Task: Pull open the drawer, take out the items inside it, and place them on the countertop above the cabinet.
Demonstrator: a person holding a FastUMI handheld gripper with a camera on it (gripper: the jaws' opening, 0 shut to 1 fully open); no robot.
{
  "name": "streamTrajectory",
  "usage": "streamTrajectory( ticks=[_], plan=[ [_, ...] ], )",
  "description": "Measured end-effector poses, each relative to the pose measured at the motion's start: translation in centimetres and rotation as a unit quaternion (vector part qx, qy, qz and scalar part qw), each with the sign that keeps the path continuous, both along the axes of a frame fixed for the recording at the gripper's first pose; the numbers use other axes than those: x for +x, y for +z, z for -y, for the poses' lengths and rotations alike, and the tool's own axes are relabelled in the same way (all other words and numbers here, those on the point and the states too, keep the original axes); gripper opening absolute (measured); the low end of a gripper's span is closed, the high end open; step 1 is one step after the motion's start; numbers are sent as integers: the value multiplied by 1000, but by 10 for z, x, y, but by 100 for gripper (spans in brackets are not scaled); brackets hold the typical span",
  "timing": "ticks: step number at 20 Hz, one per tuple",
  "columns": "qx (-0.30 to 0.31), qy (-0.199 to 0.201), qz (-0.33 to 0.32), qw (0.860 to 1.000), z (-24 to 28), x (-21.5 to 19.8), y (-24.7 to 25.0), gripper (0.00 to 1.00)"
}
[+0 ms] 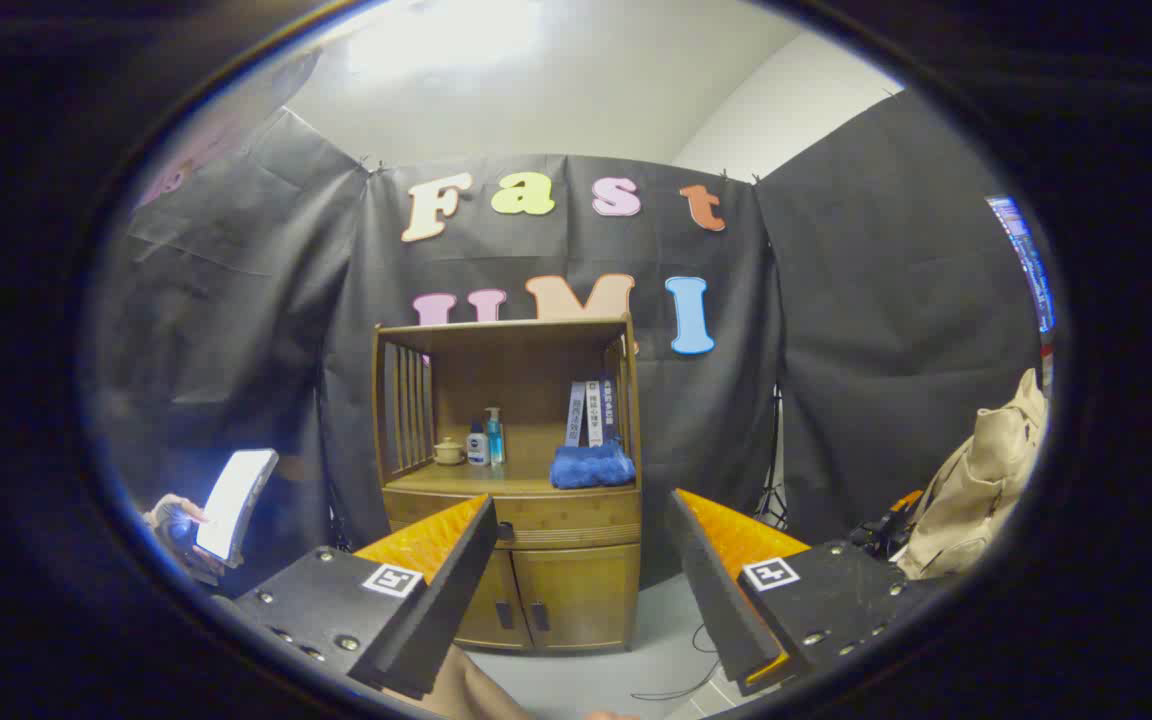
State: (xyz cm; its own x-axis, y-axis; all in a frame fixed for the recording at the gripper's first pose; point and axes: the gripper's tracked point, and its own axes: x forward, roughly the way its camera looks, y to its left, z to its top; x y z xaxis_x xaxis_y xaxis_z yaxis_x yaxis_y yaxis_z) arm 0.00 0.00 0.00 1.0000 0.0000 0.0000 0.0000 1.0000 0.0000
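A wooden cabinet (511,480) stands against the black cloth wall on a pale grey floor (661,630), its drawer (536,520) shut under the countertop (466,482), beyond the fingers. The gripper (581,520) hangs well short of it with fingers spread wide and nothing between them, open floor lying ahead. On the countertop sit a small pot (449,451), two bottles (486,440) and a blue cloth (591,466); a hand with a lit phone (234,503) is off to the left, a beige bag (986,480) to the right, and a cable (681,680) trails on the floor.
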Motion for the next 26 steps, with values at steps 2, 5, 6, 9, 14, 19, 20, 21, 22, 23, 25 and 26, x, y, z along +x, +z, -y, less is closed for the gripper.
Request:
streamTrajectory(
  ticks=[2,5,6,9,14,19,20,21,22,23,25,26],
  plan=[
    [-4,0,-1,1000,-1,0,-1,100],
    [-5,-2,0,1000,0,0,-2,100],
    [-5,-2,-1,1000,-1,-1,-1,100],
    [-3,-4,0,1000,1,0,-1,100],
    [-4,-7,0,1000,0,1,0,100],
    [-8,-5,1,1000,-4,4,-1,100],
    [-11,-3,0,1000,-5,6,-1,100],
    [-13,-3,0,1000,-5,7,-2,100],
    [-16,-3,-1,1000,-6,8,-2,100],
    [-20,-4,-1,1000,-5,10,-3,100],
    [-26,-3,-5,1000,-9,16,-8,100],
    [-27,0,-7,1000,-13,21,-11,100]
  ],
)
